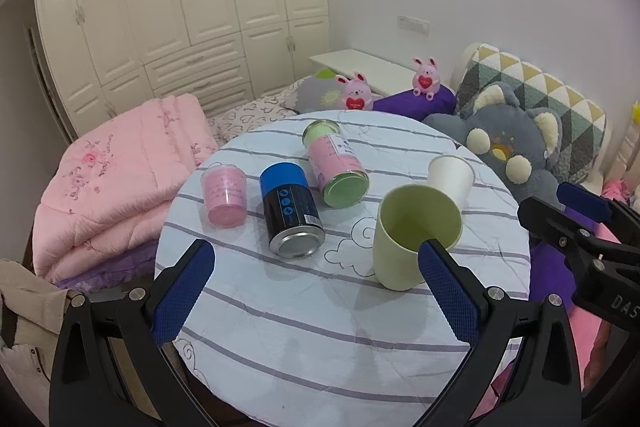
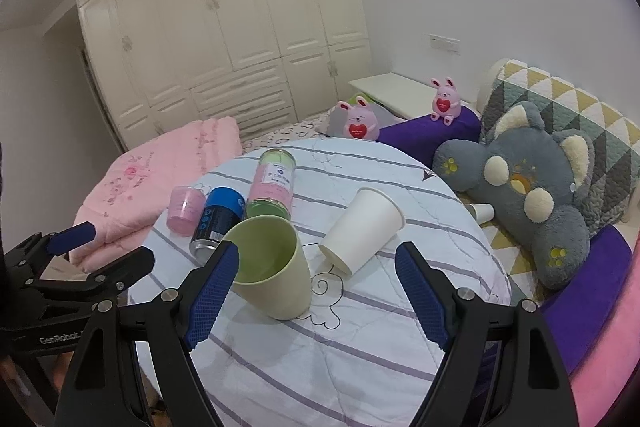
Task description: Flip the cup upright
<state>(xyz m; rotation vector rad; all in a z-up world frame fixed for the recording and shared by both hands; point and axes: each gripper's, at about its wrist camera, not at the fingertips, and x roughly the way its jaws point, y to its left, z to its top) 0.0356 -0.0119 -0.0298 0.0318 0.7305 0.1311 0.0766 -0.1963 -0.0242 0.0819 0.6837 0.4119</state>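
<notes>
A pale green cup [image 1: 412,231] stands upright on the round striped table [image 1: 320,327], mouth up; it also shows in the right wrist view [image 2: 272,267]. A white paper cup [image 1: 450,177] lies tilted on its side behind it, also in the right wrist view [image 2: 362,229]. My left gripper [image 1: 316,287] is open and empty, its right finger just in front of the green cup. My right gripper [image 2: 316,291] is open and empty, near both cups. Each gripper shows at the edge of the other's view.
A blue-black can [image 1: 290,211], a pink-green jar [image 1: 336,163] and a small pink cup [image 1: 224,197] lie on the table's left. A folded pink quilt [image 1: 112,179] lies left, a grey plush toy [image 1: 516,147] right, wardrobes behind.
</notes>
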